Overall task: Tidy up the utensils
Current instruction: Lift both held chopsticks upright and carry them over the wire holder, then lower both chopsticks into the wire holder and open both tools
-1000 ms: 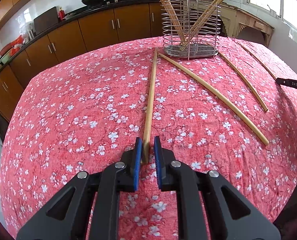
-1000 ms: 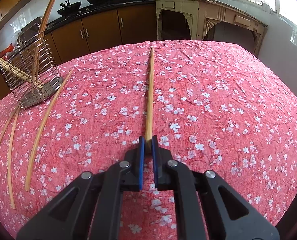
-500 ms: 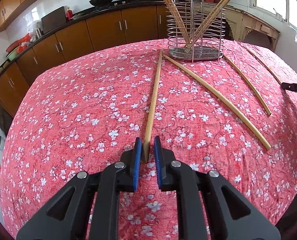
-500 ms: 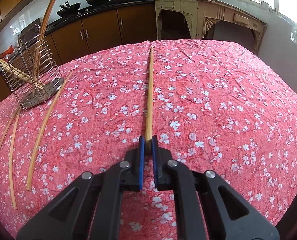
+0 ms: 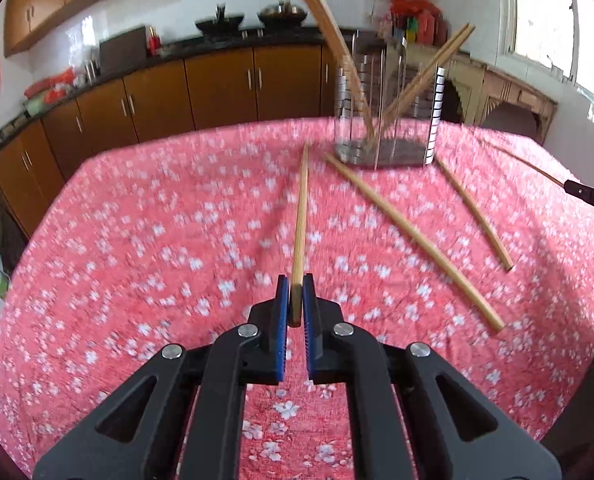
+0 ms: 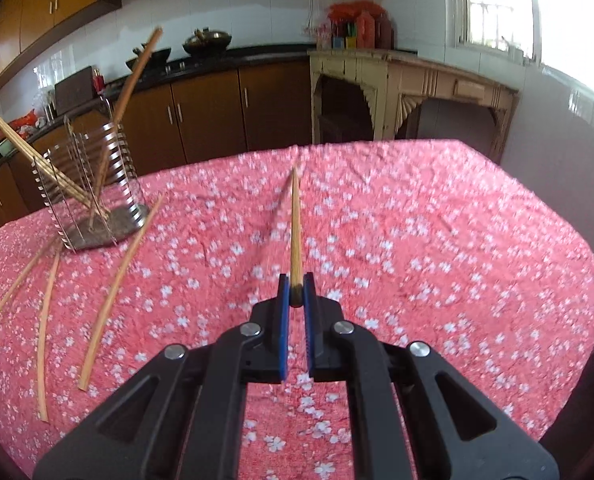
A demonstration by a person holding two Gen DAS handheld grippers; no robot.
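Kitchen with brown wooden cabinets (image 5: pixel 217 88) under a dark countertop, white tiled wall behind. In front, a table under a red tablecloth (image 5: pixel 157 240) printed with small white blossoms, slightly wrinkled, blurred by motion in both views.

Left wrist view: left gripper (image 5: pixel 296 300), black with blue ribbed pads, clamped on the near end of a long, straight wooden chopstick (image 5: pixel 301 216) that points toward the far table edge. Far tip just left of a wire utensil holder (image 5: pixel 389 120), shiny metal with a solid base, standing near the far edge with several chopsticks leaning inside at crossing angles. Two loose chopsticks (image 5: pixel 413 240) flat on the cloth to the right, fanning out from the holder's base; a third, thinner one farther right, close to the table's right side. Wide bare cloth to the left of the held stick. Black tip of the other tool at the right border.

Right wrist view: right gripper (image 6: pixel 296 294) clenched on the end of another wooden chopstick (image 6: pixel 296 224), lifted off the cloth, its shadow streaked beside it. Utensil holder (image 6: pixel 93 192) well to the left here, with three loose curved chopsticks (image 6: pixel 117 296) near the left edge. Broad open cloth on the right, up to the table's right edge. Seen only here: a pale carved wooden side table (image 6: pixel 409 92) against the wall, and a bright window.
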